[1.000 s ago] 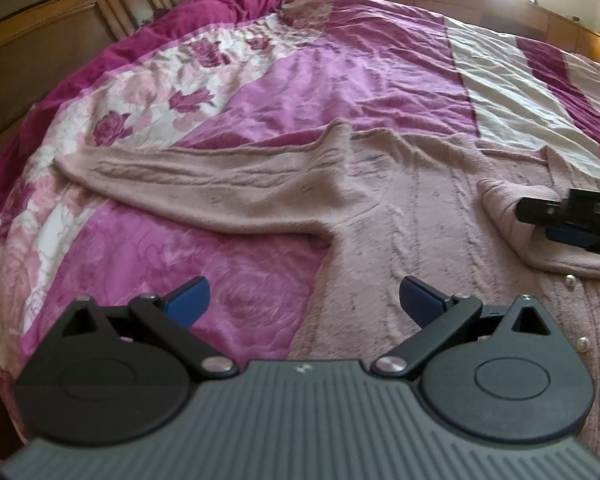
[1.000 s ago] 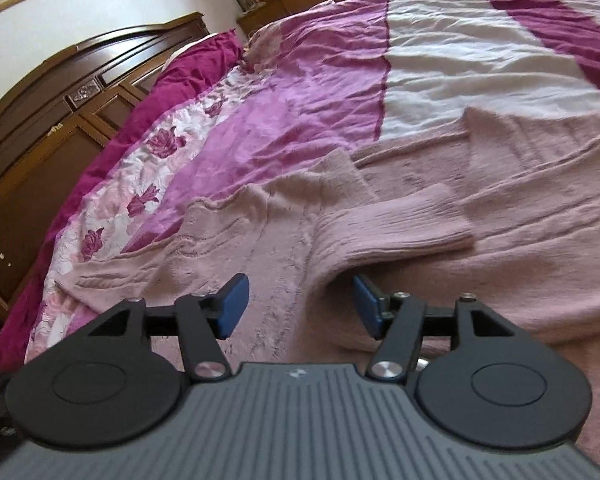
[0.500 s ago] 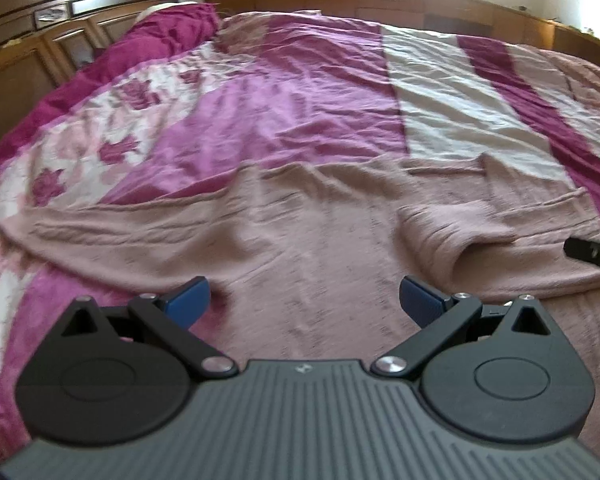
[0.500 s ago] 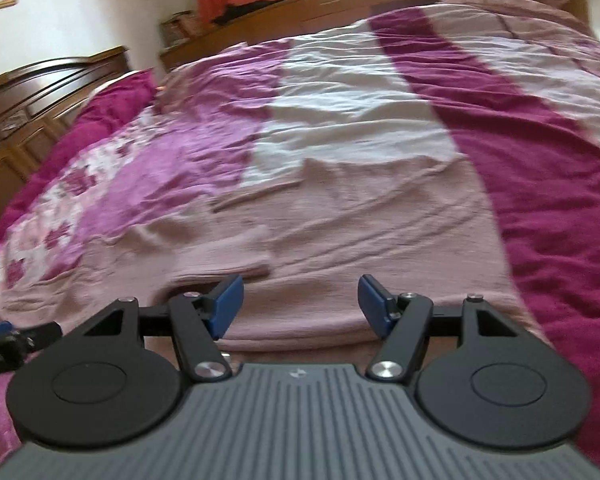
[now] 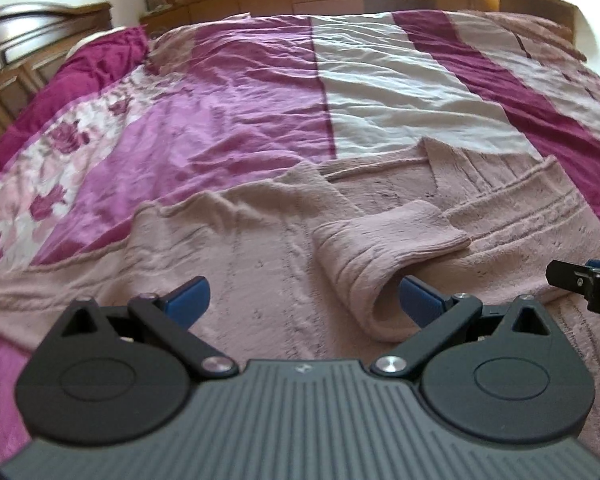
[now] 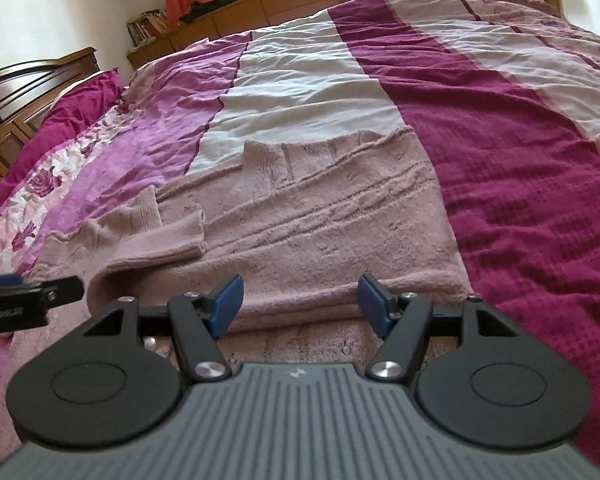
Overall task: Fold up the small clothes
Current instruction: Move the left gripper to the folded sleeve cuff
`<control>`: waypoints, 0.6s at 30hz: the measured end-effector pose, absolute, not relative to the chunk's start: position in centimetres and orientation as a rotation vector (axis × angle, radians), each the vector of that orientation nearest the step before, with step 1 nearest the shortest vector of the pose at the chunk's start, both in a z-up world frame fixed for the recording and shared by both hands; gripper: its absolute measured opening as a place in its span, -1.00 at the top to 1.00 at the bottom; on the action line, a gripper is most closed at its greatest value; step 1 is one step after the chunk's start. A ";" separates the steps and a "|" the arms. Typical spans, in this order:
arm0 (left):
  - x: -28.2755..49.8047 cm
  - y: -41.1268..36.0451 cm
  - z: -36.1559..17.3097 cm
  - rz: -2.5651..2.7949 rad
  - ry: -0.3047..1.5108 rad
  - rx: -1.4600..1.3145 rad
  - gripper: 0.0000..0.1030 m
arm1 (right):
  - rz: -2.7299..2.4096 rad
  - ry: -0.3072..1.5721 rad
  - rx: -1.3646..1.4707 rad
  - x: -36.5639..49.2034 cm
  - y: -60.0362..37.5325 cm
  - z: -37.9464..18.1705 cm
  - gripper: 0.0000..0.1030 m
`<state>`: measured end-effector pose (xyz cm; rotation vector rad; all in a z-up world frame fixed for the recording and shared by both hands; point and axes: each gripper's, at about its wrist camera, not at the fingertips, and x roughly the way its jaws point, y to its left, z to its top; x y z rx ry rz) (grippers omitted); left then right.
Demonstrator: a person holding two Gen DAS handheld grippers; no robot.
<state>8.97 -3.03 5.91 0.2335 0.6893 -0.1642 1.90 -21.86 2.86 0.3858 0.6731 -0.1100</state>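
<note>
Both grippers empty, jaws wide apart: left gripper (image 5: pixel 303 297) has nothing pinched, though the folded sleeve (image 5: pixel 384 248) sits just inside its right pad; right gripper (image 6: pixel 300 300) hangs over the near hem with nothing between the pads. Cardigan (image 6: pixel 320 216) lies flat on the bed (image 6: pixel 520 152), near edge, body across the pink and maroon stripes, one sleeve already laid in across the chest, the other sleeve (image 5: pixel 40 280) trailing toward the bed's left edge. My worries: knit is thick and floppy, so a shallow pinch grabs the top layer only and the fold peels apart. If I go deep, I'd catch the bedspread too and drag it. The laid-in sleeve is loose; any brush from my left gripper undoes it. Uneven lift between hands skews the hem.
</note>
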 end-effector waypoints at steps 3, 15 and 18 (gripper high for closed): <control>9.3 -4.2 5.2 -0.193 0.690 0.278 -1.00 | -0.107 0.671 0.379 2.0 -21.7 2.3 -0.38; 10.1 -8.9 2.5 -0.252 0.595 0.516 -0.92 | -0.079 0.645 0.376 1.8 -21.6 1.1 -0.48; 10.1 -9.7 2.3 -0.277 0.553 0.545 -0.75 | -0.078 0.639 0.390 1.8 -21.8 0.9 -0.48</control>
